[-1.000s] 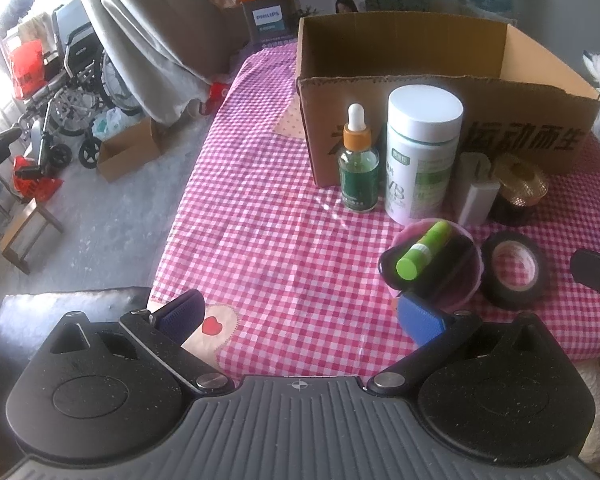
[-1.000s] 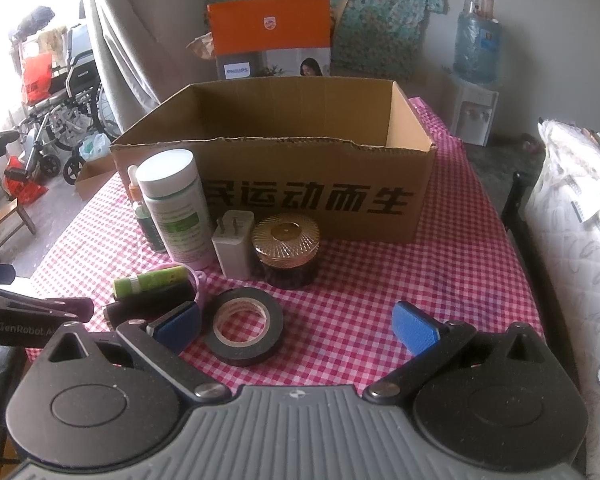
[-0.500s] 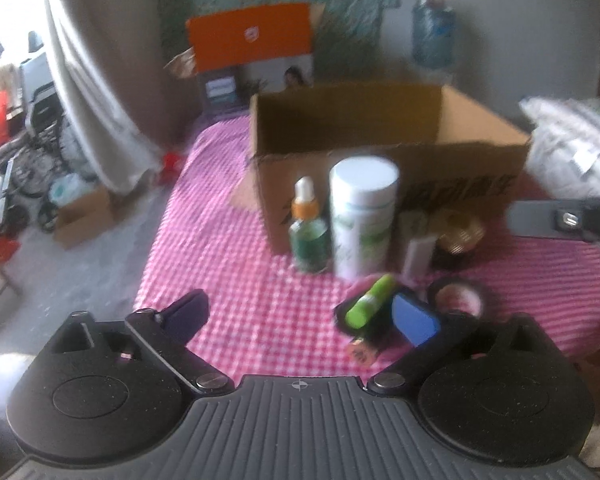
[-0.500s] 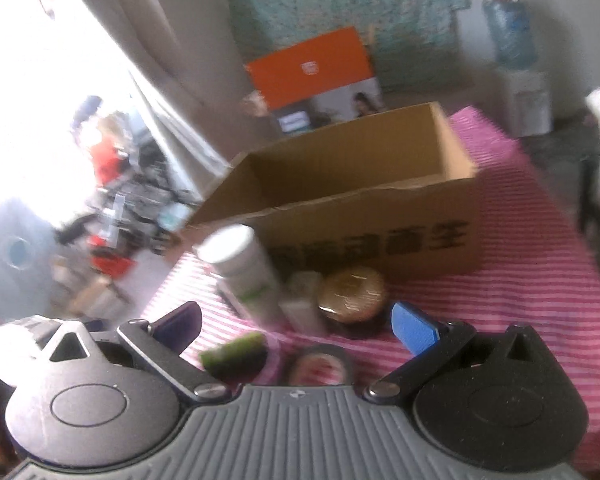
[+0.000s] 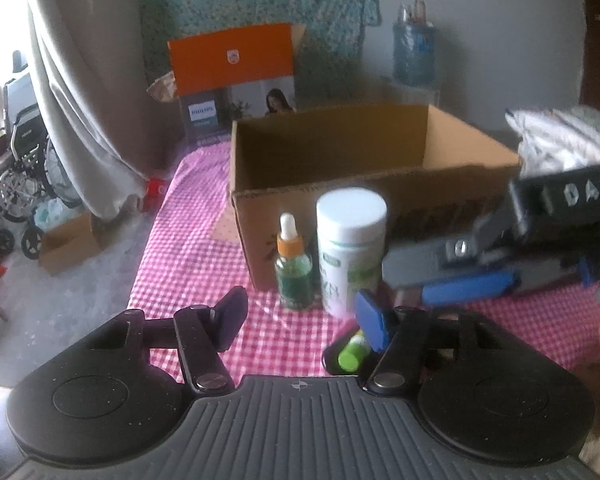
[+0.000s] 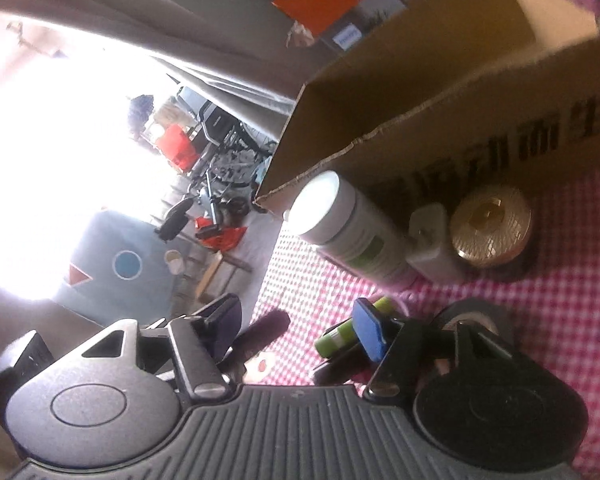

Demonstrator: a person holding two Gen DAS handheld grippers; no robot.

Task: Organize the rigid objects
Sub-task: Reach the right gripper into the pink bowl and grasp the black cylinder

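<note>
Both of my grippers, left gripper (image 5: 300, 312) and right gripper (image 6: 296, 328), tilted up since earlier; jaws closing, nothing between. "PHILIPS" box (image 5: 232, 76) stands behind the empty carton (image 5: 340, 148). White bottle (image 5: 350, 248) and dropper bottle (image 5: 294, 272) stand on the table (image 5: 188, 240).

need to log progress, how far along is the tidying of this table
Nothing looks done: the cardboard box shows only bare inner walls, though its floor is hidden. In hand: both tongs, left and right, are closing with nothing between them. Left: the dropper bottle, white supplement bottle, green tube, charger, gold-lidded jar and tape roll all sit on the checked cloth.
</note>
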